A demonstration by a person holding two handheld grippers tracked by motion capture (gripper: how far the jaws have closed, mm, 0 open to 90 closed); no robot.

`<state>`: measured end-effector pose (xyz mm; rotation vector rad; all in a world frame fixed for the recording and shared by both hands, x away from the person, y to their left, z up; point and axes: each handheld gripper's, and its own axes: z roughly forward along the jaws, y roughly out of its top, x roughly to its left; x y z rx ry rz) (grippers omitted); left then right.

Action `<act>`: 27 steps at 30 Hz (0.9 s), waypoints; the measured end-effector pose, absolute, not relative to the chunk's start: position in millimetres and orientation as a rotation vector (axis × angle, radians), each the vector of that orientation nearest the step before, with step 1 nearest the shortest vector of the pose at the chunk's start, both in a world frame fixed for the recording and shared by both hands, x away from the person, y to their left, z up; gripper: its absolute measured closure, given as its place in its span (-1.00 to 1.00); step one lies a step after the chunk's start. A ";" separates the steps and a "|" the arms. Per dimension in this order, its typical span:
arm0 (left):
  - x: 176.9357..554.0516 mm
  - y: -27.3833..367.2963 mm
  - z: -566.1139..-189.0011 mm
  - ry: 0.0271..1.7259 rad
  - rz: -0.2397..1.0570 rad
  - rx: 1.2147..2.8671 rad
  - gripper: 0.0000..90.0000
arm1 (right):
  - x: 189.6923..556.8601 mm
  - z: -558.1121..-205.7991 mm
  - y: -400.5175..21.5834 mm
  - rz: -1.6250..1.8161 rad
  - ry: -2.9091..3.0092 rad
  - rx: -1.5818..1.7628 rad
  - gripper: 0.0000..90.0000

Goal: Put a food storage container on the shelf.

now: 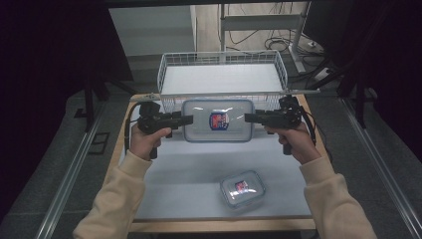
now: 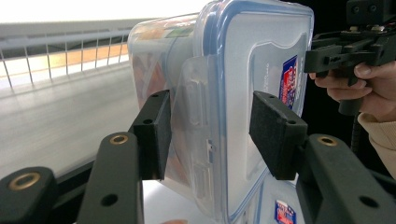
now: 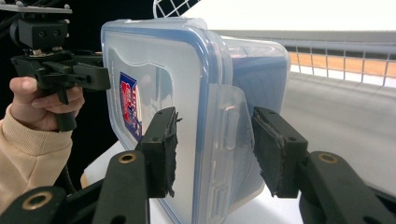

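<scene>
While each pair of black jaws stands partly closed across one short end of the large container [image 1: 217, 121], the box hangs between the two grippers above the white table [image 1: 199, 174], lid up and roughly level in the high view. From the left gripper [image 2: 208, 133], its own view shows one pad pressed on the clear body and the other on the blue-rimmed lid, with the side latch flap running between them; the right gripper [image 3: 215, 151] grips the opposite end the same way, one frayed pad on the lid and one on the body. In the high view the left gripper [image 1: 185, 119] meets the box from the left and the right gripper [image 1: 249, 118] from the right, each held in a hand with a cream sleeve. A red and blue label sits in the middle of the lid. Just behind the box stands a white wire basket [image 1: 169, 69] at the far edge of the table. Well nearer the person, a small container [image 1: 242, 188] with a like label rests on the table.
</scene>
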<state>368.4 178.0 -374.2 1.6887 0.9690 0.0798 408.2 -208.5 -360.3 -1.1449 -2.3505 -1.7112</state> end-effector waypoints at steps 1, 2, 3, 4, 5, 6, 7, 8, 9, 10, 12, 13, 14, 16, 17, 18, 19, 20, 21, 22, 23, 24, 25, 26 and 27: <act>370.9 177.4 -371.8 0.963 0.083 1.689 0.11 | 409.9 -357.2 -209.2 -1.712 -2.353 -1.148 0.14; 370.9 177.4 -371.8 0.963 0.083 1.689 0.11 | 409.9 -357.2 -209.2 -1.712 -2.353 -1.148 0.14; 372.2 177.0 -370.4 0.960 0.084 1.686 0.11 | 410.8 -355.8 -209.5 -1.713 -2.354 -1.147 0.14; 373.0 176.5 -368.5 0.965 0.080 1.686 0.11 | 411.6 -354.1 -209.9 -1.714 -2.353 -1.149 0.14; 374.5 176.7 -366.4 0.958 0.083 1.687 0.11 | 412.2 -352.3 -210.2 -1.716 -2.354 -1.152 0.14; 375.8 176.8 -364.2 0.955 0.085 1.688 0.11 | 412.7 -350.5 -210.4 -1.719 -2.354 -1.152 0.14; 377.4 177.0 -362.4 0.948 0.084 1.682 0.11 | 413.0 -348.5 -210.4 -1.726 -2.352 -1.154 0.14; 381.0 177.0 -358.9 0.934 0.088 1.681 0.11 | 414.2 -344.2 -210.8 -1.744 -2.356 -1.152 0.14; 381.0 177.0 -358.9 0.934 0.088 1.681 0.11 | 414.2 -344.2 -210.8 -1.744 -2.356 -1.152 0.14; 382.3 176.5 -356.8 0.933 0.091 1.681 0.11 | 415.1 -341.8 -211.0 -1.747 -2.356 -1.153 0.14; 385.1 175.7 -352.1 0.934 0.092 1.678 0.11 | 419.4 -334.3 -212.0 -1.747 -2.360 -1.154 0.14; 387.3 175.8 -349.9 0.925 0.096 1.680 0.11 | 419.4 -334.3 -212.0 -1.747 -2.360 -1.154 0.14; 389.4 175.7 -347.4 0.921 0.099 1.681 0.11 | 420.9 -331.6 -212.1 -1.748 -2.362 -1.151 0.14; 393.8 175.8 -342.0 0.914 0.099 1.681 0.11 | 423.7 -325.8 -212.4 -1.752 -2.364 -1.154 0.14; 395.9 175.5 -339.4 0.917 0.099 1.678 0.11 | 425.4 -323.3 -212.5 -1.760 -2.365 -1.152 0.14; 398.7 175.6 -336.3 0.913 0.103 1.679 0.11 | 429.8 -318.0 -212.5 -1.774 -2.365 -1.153 0.14; 400.5 175.6 -334.9 0.909 0.104 1.678 0.11 | 429.8 -318.0 -212.5 -1.774 -2.365 -1.153 0.14; 402.8 175.6 -333.2 0.908 0.104 1.678 0.11 | 433.2 -313.6 -212.7 -1.771 -2.365 -1.156 0.14; 407.9 175.1 -329.9 0.909 0.103 1.677 0.11 | 435.6 -311.8 -212.6 -1.777 -2.366 -1.156 0.14; 407.9 175.1 -329.9 0.909 0.103 1.677 0.11 | 435.6 -311.8 -212.6 -1.777 -2.366 -1.156 0.14; 410.7 174.7 -327.9 0.910 0.103 1.679 0.11 | 437.9 -309.7 -213.1 -1.774 -2.367 -1.160 0.14; 416.9 174.0 -323.5 0.908 0.104 1.687 0.11 | 443.4 -306.6 -213.7 -1.775 -2.362 -1.165 0.14; 416.9 174.0 -323.5 0.908 0.104 1.687 0.11 | 443.4 -306.6 -213.7 -1.775 -2.362 -1.165 0.14; 420.2 173.8 -321.2 0.907 0.103 1.690 0.11 | 448.4 -303.4 -214.0 -1.771 -2.361 -1.172 0.14; 427.2 173.7 -317.4 0.907 0.098 1.694 0.11 | 451.1 -301.9 -214.3 -1.771 -2.359 -1.175 0.13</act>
